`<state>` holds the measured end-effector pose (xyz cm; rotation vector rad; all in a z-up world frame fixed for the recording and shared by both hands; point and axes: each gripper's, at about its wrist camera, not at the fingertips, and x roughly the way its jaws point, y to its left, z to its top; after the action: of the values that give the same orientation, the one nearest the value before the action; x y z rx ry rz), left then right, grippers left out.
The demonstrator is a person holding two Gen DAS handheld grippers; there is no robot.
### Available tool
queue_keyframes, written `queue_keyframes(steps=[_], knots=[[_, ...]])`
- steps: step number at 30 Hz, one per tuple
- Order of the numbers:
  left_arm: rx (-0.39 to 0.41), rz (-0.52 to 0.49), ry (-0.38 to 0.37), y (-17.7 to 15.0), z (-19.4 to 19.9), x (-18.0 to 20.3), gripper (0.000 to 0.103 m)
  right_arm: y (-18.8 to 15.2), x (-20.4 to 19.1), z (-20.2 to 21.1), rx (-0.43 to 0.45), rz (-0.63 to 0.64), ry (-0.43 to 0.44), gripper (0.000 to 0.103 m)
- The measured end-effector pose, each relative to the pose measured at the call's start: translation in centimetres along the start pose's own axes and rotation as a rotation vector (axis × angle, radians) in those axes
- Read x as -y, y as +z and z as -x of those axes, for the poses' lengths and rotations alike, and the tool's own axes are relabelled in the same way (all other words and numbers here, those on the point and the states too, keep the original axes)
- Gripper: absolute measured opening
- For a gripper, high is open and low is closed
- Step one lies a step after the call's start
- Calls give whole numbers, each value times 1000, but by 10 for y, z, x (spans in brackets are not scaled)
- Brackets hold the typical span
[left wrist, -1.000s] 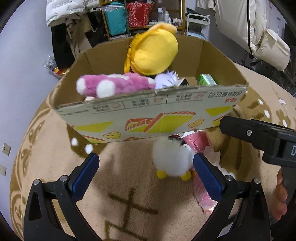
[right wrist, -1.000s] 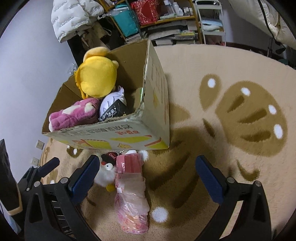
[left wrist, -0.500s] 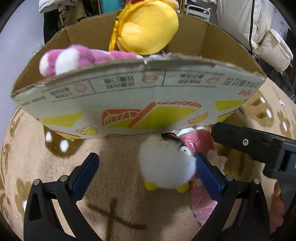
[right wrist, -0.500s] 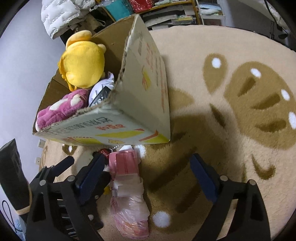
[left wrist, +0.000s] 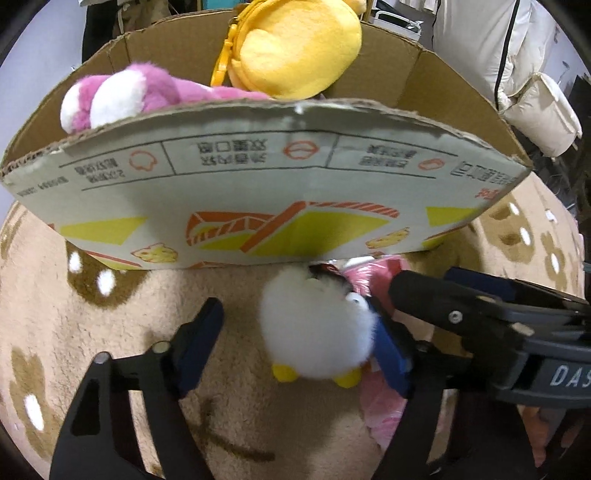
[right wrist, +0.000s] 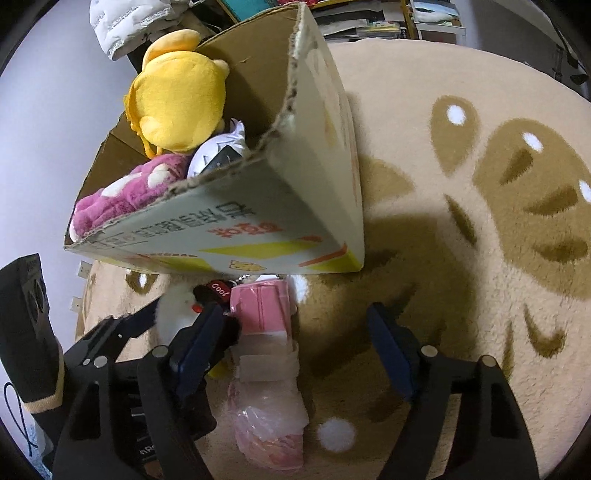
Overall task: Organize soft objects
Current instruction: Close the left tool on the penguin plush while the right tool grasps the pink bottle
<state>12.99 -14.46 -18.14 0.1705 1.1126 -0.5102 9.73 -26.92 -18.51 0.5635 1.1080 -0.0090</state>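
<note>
A white fluffy chick toy (left wrist: 317, 332) with yellow feet lies on the rug in front of the cardboard box (left wrist: 258, 206). My left gripper (left wrist: 295, 343) is open around it, its right pad touching the toy. A pink plastic-wrapped bundle (right wrist: 267, 354) lies right of the chick. My right gripper (right wrist: 295, 347) is open, straddling the bundle; its left finger (right wrist: 201, 343) lies between the chick (right wrist: 173, 314) and the bundle. The box (right wrist: 258, 206) holds a yellow plush (right wrist: 177, 99), a pink plush (right wrist: 122, 195) and a white item (right wrist: 221, 151).
The beige rug (right wrist: 461, 258) with brown patterns stretches to the right of the box. Shelves (right wrist: 369, 18) and a white padded jacket (right wrist: 129, 22) stand behind the box. A wall with sockets (right wrist: 85, 269) is at the left.
Both grippers have moved forward and down toward the box. The left jaws have narrowed around the chick toy. The right gripper's left finger has slid in beside the pink bundle.
</note>
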Motion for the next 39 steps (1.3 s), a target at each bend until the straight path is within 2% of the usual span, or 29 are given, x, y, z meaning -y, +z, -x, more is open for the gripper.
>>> queue_keyframes(steps=[3, 4, 6, 7, 13, 20, 22, 23, 24, 26, 33, 39], knots=[[-25, 14, -32, 1, 1, 4, 57, -1, -2, -4, -12, -1, 18, 76], [-28, 14, -33, 0, 2, 5, 56, -1, -3, -5, -15, 1, 23, 76], [-30, 2, -30, 1, 2, 7, 54, -2, -5, -7, -24, 6, 35, 66], [-30, 0, -28, 1, 1, 7, 54, -2, -6, -8, -26, 5, 40, 64], [-40, 15, -36, -3, 0, 6, 54, -2, -9, -9, -31, 2, 52, 63], [-81, 24, -30, -2, 7, 1, 42, -2, -17, -12, -35, 24, 56, 62], [-88, 22, -22, -2, 8, 1, 41, -3, -19, -15, -42, 26, 56, 62], [-90, 16, -18, -3, 8, 1, 41, -3, -21, -16, -46, 26, 62, 58], [-90, 10, -14, -3, 8, 1, 41, -4, -22, -18, -49, 28, 66, 50], [-92, 5, -11, -3, 7, 1, 41, -4, -25, -20, -52, 37, 70, 46], [-83, 17, -19, -4, 1, -2, 42, -4, -31, -29, -63, 37, 62, 45], [-80, -1, 23, -3, -9, 6, 42, -5, -31, -36, -81, 48, 49, 45]])
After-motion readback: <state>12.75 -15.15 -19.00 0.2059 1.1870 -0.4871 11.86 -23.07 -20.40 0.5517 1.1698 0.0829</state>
